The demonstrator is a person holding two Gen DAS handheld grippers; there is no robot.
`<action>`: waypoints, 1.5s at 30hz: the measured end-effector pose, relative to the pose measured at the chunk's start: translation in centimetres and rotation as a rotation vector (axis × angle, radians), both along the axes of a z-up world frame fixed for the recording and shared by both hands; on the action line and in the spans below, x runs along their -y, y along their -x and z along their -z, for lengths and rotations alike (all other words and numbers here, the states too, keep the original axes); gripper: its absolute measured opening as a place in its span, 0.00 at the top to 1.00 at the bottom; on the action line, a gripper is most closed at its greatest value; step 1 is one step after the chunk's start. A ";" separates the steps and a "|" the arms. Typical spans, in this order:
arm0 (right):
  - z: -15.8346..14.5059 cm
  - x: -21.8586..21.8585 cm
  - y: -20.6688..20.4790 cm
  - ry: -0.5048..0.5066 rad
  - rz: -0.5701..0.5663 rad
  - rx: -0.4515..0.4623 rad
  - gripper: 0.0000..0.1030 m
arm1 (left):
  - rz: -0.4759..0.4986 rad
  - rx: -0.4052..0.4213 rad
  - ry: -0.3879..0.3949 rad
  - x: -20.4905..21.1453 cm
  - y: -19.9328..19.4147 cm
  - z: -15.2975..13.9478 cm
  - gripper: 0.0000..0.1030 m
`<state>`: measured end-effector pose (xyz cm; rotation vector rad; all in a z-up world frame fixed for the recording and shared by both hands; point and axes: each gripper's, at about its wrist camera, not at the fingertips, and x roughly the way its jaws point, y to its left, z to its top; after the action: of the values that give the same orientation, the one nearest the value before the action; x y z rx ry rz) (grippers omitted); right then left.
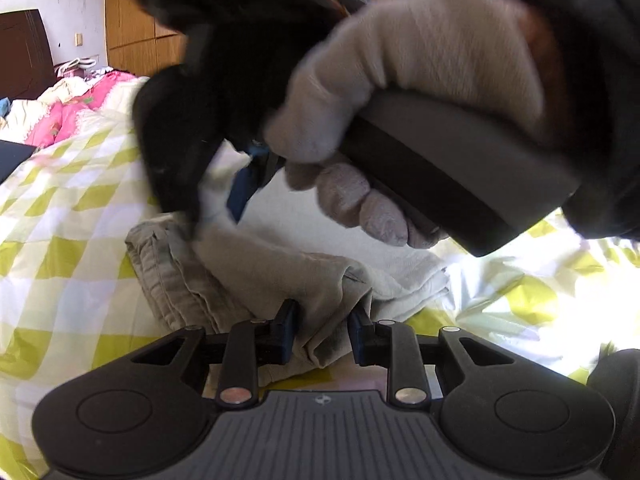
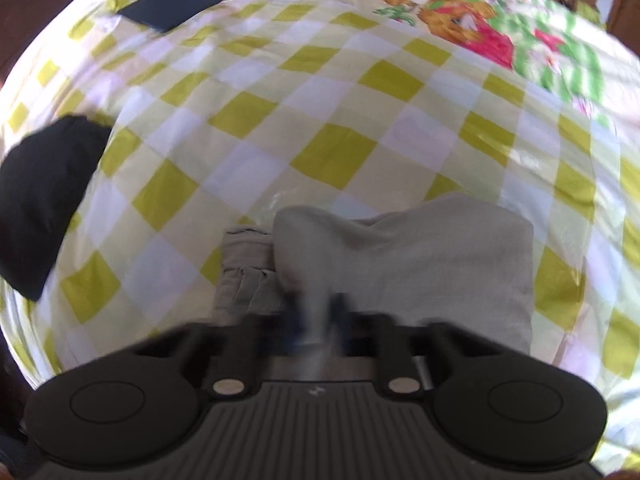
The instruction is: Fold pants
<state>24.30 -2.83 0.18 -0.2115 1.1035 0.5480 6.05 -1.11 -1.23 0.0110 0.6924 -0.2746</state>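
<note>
Left wrist view: taken from just behind left gripper (image 1: pixel 322 330), aimed forward and moderately down, close over beige pants (image 1: pixel 248 280) on checkered bedsheet (image 1: pixel 60 220). Upper frame filled by gloved hand (image 1: pixel 400 92) holding right gripper's body; wardrobe (image 1: pixel 132 12) and headboard (image 1: pixel 24 52) seen far behind.

Right wrist view: taken from behind right gripper (image 2: pixel 316 312), pitched steeply down onto bed, very near cloth; frame blurred.

Shared by both views: pants (image 2: pixel 420 260), checkered bedsheet (image 2: pixel 320 120), pink floral quilt (image 2: pixel 460 20), dark flat item (image 2: pixel 176 4) on bed.
</note>
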 end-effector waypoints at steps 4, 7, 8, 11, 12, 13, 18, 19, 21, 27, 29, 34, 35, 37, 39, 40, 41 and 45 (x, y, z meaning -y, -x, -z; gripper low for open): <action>-3.8 2.7 0.4 -0.091 0.060 0.053 0.96 | 0.007 0.045 0.062 -0.9 0.6 -1.5 0.74; -7.8 3.5 1.5 -0.152 0.069 0.116 0.96 | 0.002 0.095 0.153 -2.1 1.6 -3.6 0.75; -8.9 3.3 1.7 -0.163 0.065 0.136 0.96 | -0.003 0.112 0.180 -2.7 1.9 -4.3 0.75; -9.8 1.4 2.2 -0.155 0.021 0.157 0.96 | -0.030 0.156 0.212 -4.0 3.0 -5.4 0.75; -9.2 0.4 2.3 -0.131 0.004 0.159 0.96 | -0.039 0.153 0.211 -4.3 3.0 -5.2 0.75; -8.0 -0.8 2.2 -0.111 -0.009 0.143 0.96 | -0.052 0.141 0.207 -4.6 2.9 -4.9 0.75; -0.3 -5.8 2.3 0.011 -0.082 0.054 0.90 | -0.094 -0.006 0.175 -5.5 1.9 -1.2 0.75; 1.1 -6.3 2.6 0.025 -0.096 0.032 0.86 | -0.094 -0.029 0.158 -5.4 1.7 -0.6 0.75; 1.9 -6.5 2.9 0.019 -0.088 0.034 0.83 | -0.099 -0.068 0.140 -5.5 1.3 0.2 0.75; -2.0 -3.5 3.1 -0.114 -0.057 0.049 0.63 | -0.105 -0.094 0.156 -6.2 1.6 0.3 0.71; -3.4 -1.5 3.0 -0.128 -0.027 0.088 0.52 | -0.119 -0.082 0.133 -6.6 2.2 0.1 0.65; -4.6 4.6 2.8 -0.106 0.068 0.165 0.50 | -0.193 -0.088 0.104 -8.5 4.0 -0.5 0.57; -4.2 6.1 2.5 -0.101 0.097 0.163 0.48 | -0.211 -0.082 0.095 -8.6 4.3 -0.9 0.57; -3.0 8.5 1.9 -0.092 0.162 0.148 0.48 | -0.233 -0.060 0.070 -8.7 4.9 -1.5 0.57; -1.4 10.6 1.3 -0.082 0.215 0.116 0.48 | -0.240 -0.033 0.038 -8.8 5.0 -2.1 0.57; -0.6 11.5 1.3 -0.085 0.242 0.103 0.48 | -0.249 -0.013 0.023 -8.9 5.3 -2.6 0.57; 0.1 12.2 1.3 -0.099 0.253 0.089 0.48 | -0.256 0.005 0.016 -8.8 5.2 -3.1 0.57; 2.7 13.7 2.5 -0.185 0.266 -0.018 0.48 | -0.193 0.036 0.011 -8.0 3.4 -3.7 0.53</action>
<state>21.78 -16.53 -2.51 0.1007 1.0718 0.4107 2.68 6.85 2.47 -0.0607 0.6512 -0.0930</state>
